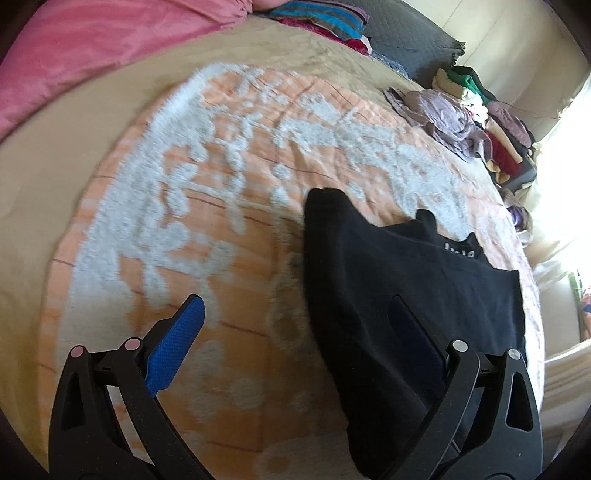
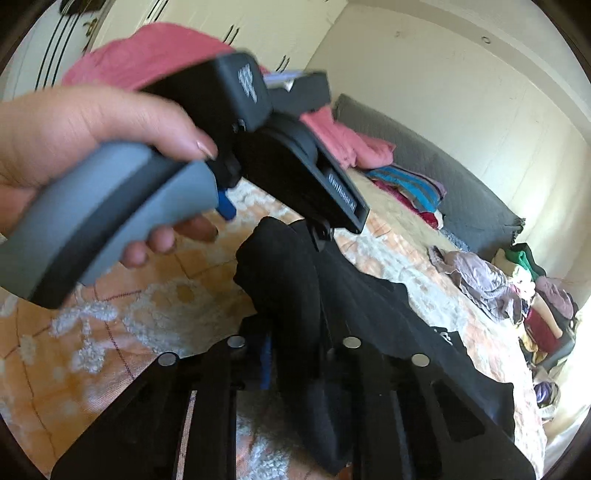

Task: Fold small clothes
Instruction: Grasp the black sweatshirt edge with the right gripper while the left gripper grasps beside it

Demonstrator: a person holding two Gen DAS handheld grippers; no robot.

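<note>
Your left gripper (image 1: 295, 321) sits at the bottom of the left wrist view, jaws wide apart, nothing between them. Its blue pad (image 1: 177, 343) shows lower left over the bedspread (image 1: 221, 155), an orange-and-white patterned cover filling most of the frame. The other finger lies over the black garment (image 1: 406, 288), which spreads across the lower right of that view; whether it touches the cloth, can't tell.

In the right wrist view, your right gripper (image 2: 291, 354) is at bottom centre, jaws drawn together and clamped on a bunched fold of the black garment, which rises from the pinch toward mid-frame and trails off to the lower right. Your left hand (image 2: 74, 147) fills the upper left, wrapped round the grey handle of the left tool.

Bkgd: pink bedding (image 1: 74, 55) at upper left of the left wrist view, a striped folded stack (image 1: 325, 22) at top centre, and a pile of mixed clothes (image 1: 480, 122) at upper right, near a bright window.
</note>
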